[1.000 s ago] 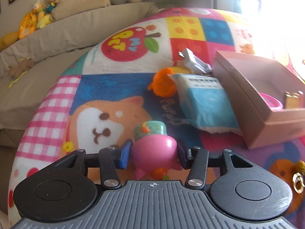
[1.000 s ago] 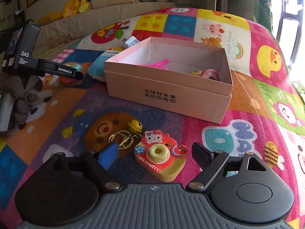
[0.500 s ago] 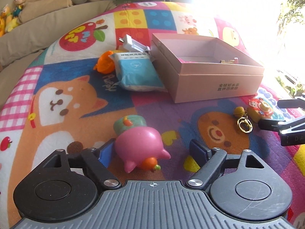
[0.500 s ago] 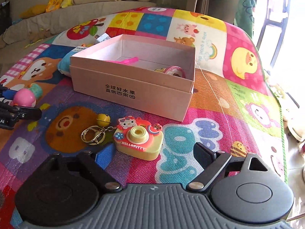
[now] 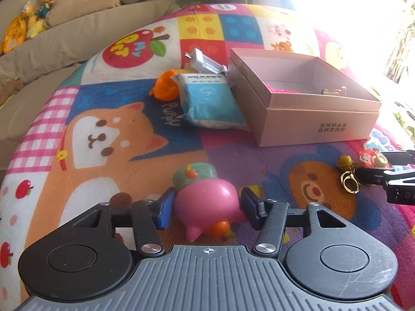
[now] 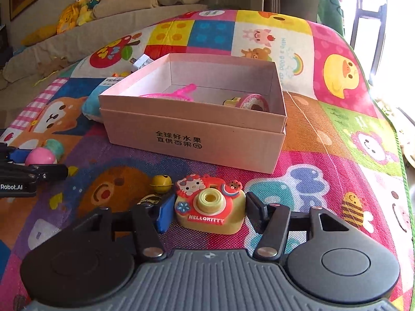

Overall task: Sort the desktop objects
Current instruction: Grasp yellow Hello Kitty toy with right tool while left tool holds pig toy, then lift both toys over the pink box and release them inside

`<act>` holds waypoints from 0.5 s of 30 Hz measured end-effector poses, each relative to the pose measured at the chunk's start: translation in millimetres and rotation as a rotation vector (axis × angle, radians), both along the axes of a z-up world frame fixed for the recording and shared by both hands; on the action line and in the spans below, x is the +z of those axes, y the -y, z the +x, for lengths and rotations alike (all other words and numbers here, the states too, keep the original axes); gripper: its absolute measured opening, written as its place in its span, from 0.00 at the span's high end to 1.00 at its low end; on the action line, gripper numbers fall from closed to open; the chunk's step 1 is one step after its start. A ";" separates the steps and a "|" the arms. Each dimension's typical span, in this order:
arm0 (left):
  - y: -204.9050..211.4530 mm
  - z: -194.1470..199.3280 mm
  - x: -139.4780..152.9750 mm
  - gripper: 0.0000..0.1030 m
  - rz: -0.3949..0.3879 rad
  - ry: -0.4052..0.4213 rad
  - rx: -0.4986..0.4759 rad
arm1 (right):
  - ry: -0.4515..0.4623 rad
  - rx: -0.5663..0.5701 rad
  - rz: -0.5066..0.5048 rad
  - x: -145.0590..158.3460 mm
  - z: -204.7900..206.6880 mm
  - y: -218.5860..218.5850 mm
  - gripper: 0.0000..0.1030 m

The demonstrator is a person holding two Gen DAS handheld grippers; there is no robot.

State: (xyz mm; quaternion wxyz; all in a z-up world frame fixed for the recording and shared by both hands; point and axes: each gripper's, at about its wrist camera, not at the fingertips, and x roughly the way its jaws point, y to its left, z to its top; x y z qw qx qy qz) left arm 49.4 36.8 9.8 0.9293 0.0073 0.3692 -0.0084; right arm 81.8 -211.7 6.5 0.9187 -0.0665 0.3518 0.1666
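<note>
The left tongs [image 5: 206, 207] sit low on the cartoon play mat [image 5: 109, 134], their pads flanking a pink pig toy [image 5: 205, 206]; whether they press it or leave a small gap I cannot tell. The right tongs [image 6: 208, 210] likewise bracket a Hello Kitty camera keychain [image 6: 210, 204], contact unclear, its gold bell [image 6: 161, 182] lying just left. Beyond stands the open pink box [image 6: 197, 140], with a blue tissue pack [image 5: 210, 101] touching its left side.
</note>
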 end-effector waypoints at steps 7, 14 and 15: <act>16.8 -0.8 74.0 0.46 -0.018 0.186 -0.137 | 0.075 0.059 0.060 62.4 -20.0 12.3 0.45; 51.6 53.8 145.2 0.47 0.002 0.408 -0.198 | 0.398 0.008 0.155 192.7 13.4 21.2 0.45; 54.1 62.2 147.1 0.47 -0.009 0.404 -0.197 | 0.406 -0.015 0.162 203.3 29.9 20.5 0.45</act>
